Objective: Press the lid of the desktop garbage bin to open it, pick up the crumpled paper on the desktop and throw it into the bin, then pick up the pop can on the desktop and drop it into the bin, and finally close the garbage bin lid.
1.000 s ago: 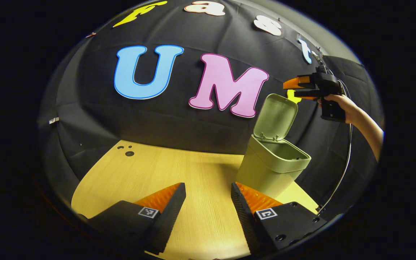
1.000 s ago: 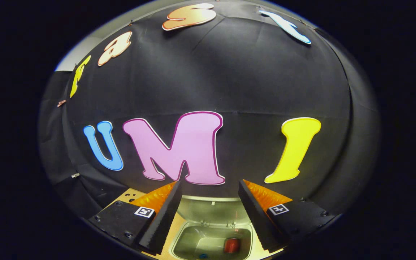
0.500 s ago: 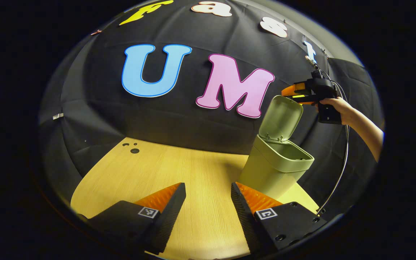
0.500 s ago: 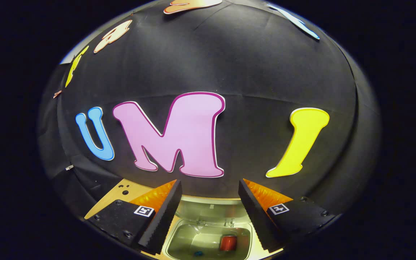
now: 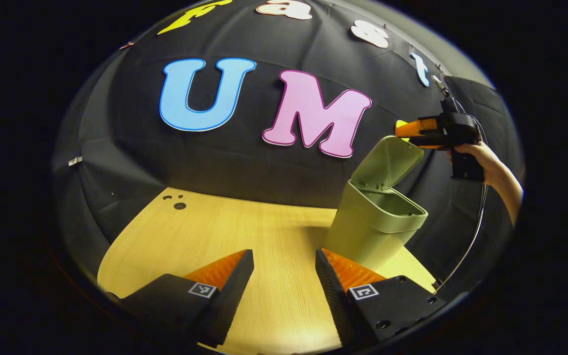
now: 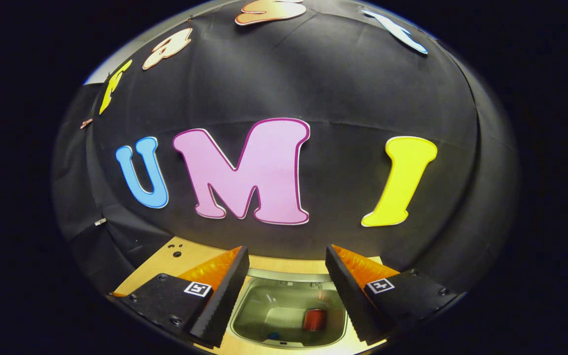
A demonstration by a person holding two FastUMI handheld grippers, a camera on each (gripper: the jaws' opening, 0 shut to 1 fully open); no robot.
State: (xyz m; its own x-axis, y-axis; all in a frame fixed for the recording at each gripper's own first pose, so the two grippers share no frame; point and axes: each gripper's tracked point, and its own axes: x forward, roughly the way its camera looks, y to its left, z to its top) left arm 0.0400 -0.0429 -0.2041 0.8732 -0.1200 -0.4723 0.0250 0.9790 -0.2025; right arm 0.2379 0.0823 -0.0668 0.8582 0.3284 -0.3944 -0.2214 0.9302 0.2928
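Note:
The green bin stands at the right of the wooden table. Its lid is raised and leans forward over the opening. A hand holds my right gripper at the lid's top edge, fingers pointing left. In the right gripper view, my right gripper is open just above the bin's opening. A red pop can lies inside on the bottom. A pale shape beside the can is too dim to identify. My left gripper hovers open over the table, left of the bin, holding nothing.
A cable hangs from the right gripper down past the table's right edge. A few small holes mark the table's far left corner. The black cloth wall rises close behind the bin. Bare tabletop spreads left of the bin.
The lid has tipped forward from nearly upright. The right gripper has moved a little right and down with the lid's top edge. The left gripper has hardly moved.

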